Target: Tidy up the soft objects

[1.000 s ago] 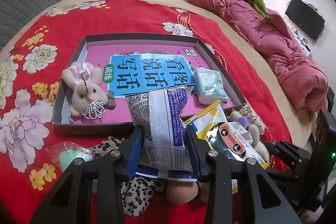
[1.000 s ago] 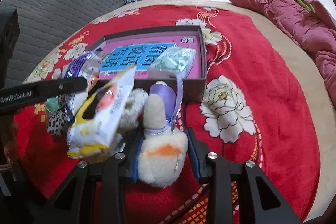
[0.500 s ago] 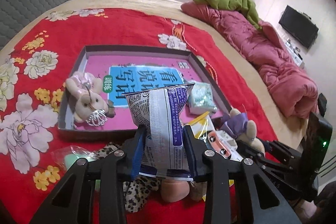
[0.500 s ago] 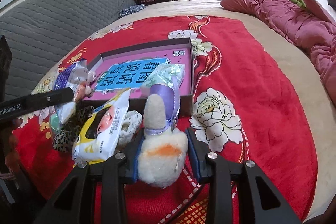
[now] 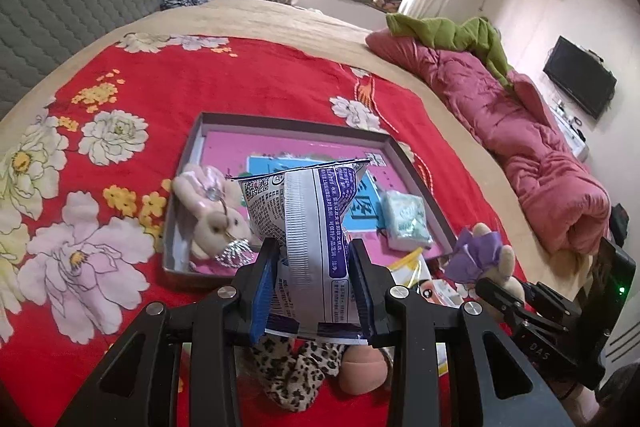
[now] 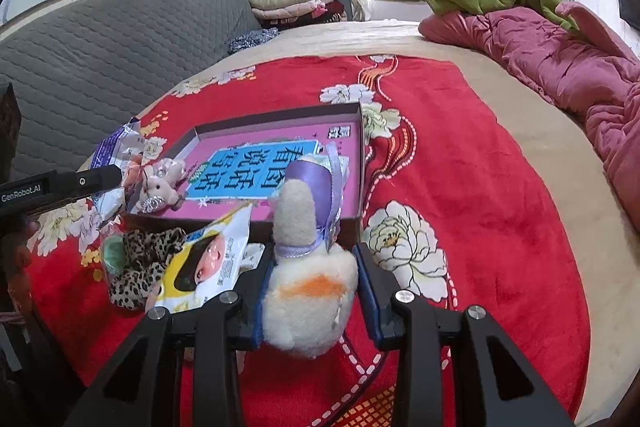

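My left gripper (image 5: 314, 255) is shut on a white and purple snack packet (image 5: 308, 211), held upright above the bed in front of the shallow grey tray (image 5: 296, 125). In the tray lie a pink bunny plush (image 5: 208, 211) and a tissue pack (image 5: 404, 223). My right gripper (image 6: 314, 259) is shut on a cream plush toy (image 6: 308, 291) with a purple ribbon, just in front of the tray's near wall (image 6: 362, 155). On the red blanket beside it lie a yellow wipes pack (image 6: 208, 267) and a leopard-print item (image 6: 140, 263). The left gripper (image 6: 100, 179) and its packet show at the left.
A rolled pink quilt (image 5: 540, 155) with a green blanket (image 5: 448, 31) runs along the bed's right side. A grey padded headboard (image 6: 120, 39) stands on the left, with folded clothes (image 6: 288, 5) at the back. A small green item in clear wrap (image 6: 112, 255) lies by the leopard-print item.
Both grippers have risen with what they hold. The packet has come up off the pile. The yellow wipes pack that leaned on the cream plush now lies on the blanket.
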Demonstrator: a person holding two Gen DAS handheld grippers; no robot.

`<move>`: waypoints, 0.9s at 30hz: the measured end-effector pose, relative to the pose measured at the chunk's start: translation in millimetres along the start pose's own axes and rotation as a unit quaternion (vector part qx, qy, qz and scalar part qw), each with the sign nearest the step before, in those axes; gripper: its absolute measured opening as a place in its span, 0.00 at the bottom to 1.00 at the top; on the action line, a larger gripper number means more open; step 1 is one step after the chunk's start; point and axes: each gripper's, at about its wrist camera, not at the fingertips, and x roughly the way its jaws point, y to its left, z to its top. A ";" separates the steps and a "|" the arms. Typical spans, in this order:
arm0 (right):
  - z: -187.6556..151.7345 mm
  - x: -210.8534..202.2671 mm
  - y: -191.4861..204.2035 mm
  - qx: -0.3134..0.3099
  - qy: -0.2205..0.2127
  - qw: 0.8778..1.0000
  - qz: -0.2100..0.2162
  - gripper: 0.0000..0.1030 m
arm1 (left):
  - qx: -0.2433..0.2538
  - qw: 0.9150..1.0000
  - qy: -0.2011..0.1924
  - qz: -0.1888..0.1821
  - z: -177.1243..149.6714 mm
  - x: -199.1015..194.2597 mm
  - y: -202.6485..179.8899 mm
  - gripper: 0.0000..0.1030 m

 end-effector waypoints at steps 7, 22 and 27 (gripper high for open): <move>5.4 -5.8 6.3 -0.014 -0.018 1.000 0.003 0.36 | -0.008 1.000 -0.018 0.007 5.6 -7.5 8.9 0.35; 20.2 -7.1 8.3 -0.010 -0.044 0.999 0.022 0.36 | -0.020 0.999 -0.044 0.018 16.5 -14.6 22.7 0.35; 29.8 -4.9 7.6 -0.007 -0.055 0.998 0.030 0.36 | -0.019 0.998 -0.049 0.022 19.4 -11.3 23.4 0.35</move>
